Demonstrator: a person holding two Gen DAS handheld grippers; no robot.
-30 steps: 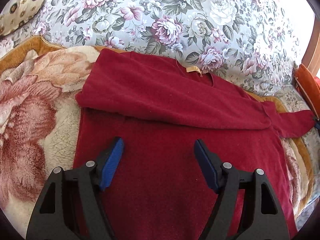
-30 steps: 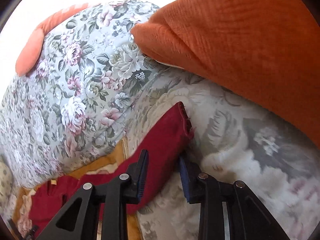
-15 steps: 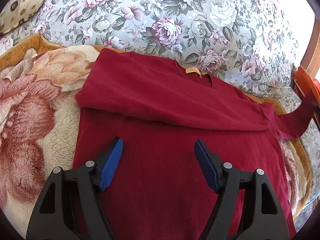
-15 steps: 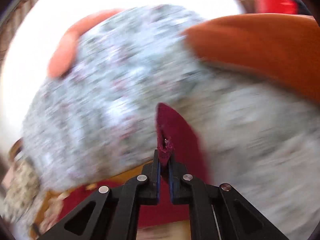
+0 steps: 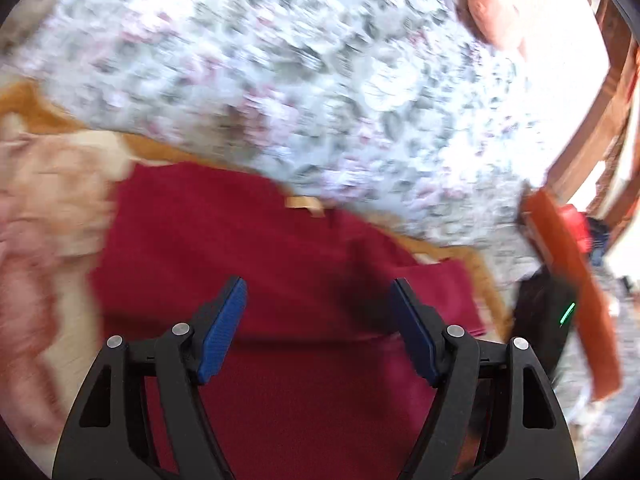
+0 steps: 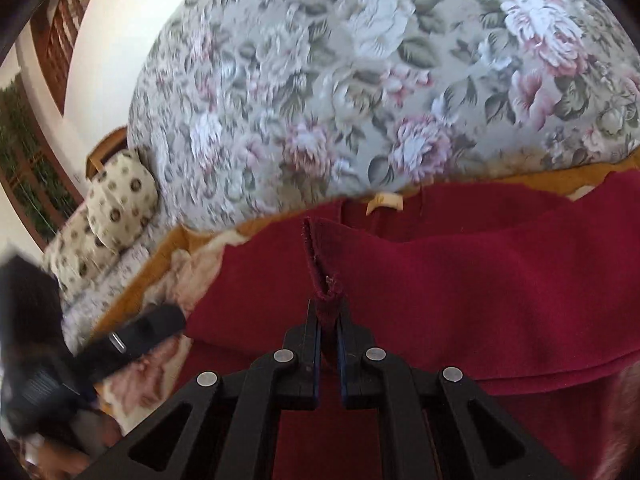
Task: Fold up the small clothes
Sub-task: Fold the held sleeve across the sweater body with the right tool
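Observation:
A dark red sweater (image 6: 480, 280) lies flat on a blanket, neck label (image 6: 384, 202) at the far side, one sleeve folded across its chest. My right gripper (image 6: 328, 310) is shut on the other sleeve's cuff (image 6: 316, 256), which stands up from between the pads above the sweater's body. In the blurred left wrist view the sweater (image 5: 280, 280) fills the middle. My left gripper (image 5: 318, 284) hangs open over its lower part with nothing between the blue pads (image 5: 224, 320). Its black body (image 6: 132, 336) shows at the left of the right wrist view.
A big floral cushion (image 6: 360, 80) rises right behind the sweater. A spotted pillow (image 6: 116, 200) sits at the far left. The rose-patterned blanket (image 5: 48, 200) lies under the sweater. An orange cushion (image 5: 568, 264) and a black device with a green light (image 5: 548, 312) are at the right.
My right gripper closed on the sleeve cuff and swept it from beside the orange cushion over to the sweater's middle. My left gripper rose and tilted, staying open.

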